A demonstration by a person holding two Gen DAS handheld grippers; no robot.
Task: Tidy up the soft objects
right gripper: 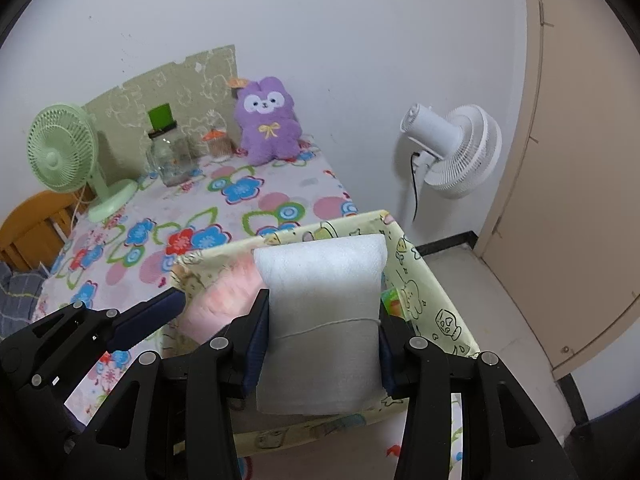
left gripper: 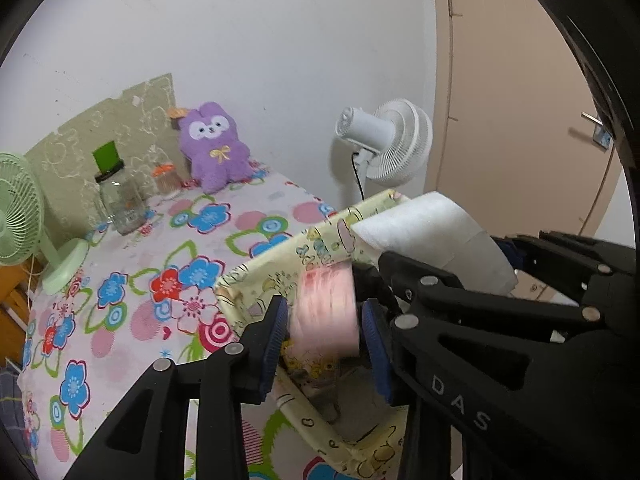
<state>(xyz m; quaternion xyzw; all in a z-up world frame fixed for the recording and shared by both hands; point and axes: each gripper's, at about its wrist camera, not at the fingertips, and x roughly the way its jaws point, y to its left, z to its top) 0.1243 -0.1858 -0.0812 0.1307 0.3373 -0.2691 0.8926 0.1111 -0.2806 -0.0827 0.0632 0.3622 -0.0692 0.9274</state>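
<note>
My left gripper (left gripper: 322, 326) is shut on a pink fuzzy soft object (left gripper: 326, 312) and holds it over the yellow cartoon-print fabric box (left gripper: 256, 280) at the table's near right corner. My right gripper (right gripper: 322, 334) is shut on a white foam roll (right gripper: 320, 312) tied with string, held above the same box (right gripper: 424, 284). The foam roll shows in the left wrist view (left gripper: 432, 228) just right of the pink object. The pink object (right gripper: 224, 296) and the left gripper's fingers (right gripper: 156, 316) show left of the foam. A purple plush toy (left gripper: 214, 148) sits at the table's far edge (right gripper: 268, 120).
A floral tablecloth (left gripper: 132, 264) covers the table. A green desk fan (right gripper: 68, 152), a glass jar (right gripper: 170, 160) with a green card and a small jar (right gripper: 218, 144) stand at the back left. A white floor fan (right gripper: 456, 152) stands right of the table, near a beige door (right gripper: 580, 160).
</note>
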